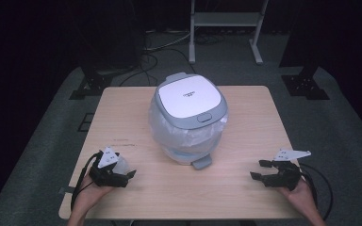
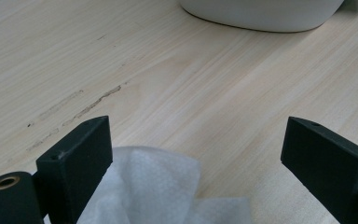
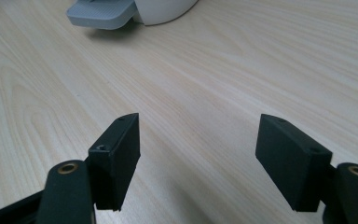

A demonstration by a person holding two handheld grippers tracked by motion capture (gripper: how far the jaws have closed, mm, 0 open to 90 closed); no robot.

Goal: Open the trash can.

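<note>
The white tissue lies at the lower left of the surface, between your left tool's spread jaws, against one. Your right tool, lower right, is spread and empty. The bin stands centre.

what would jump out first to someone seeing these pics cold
First, the round pedal bin with a white and grey lid, shut, and a clear liner, at the middle of the wooden table. Its grey pedal points toward the person. Next, the left gripper at the near left with a white tissue lying between its open jaws, and the right gripper at the near right, open with nothing between its jaws.
</note>
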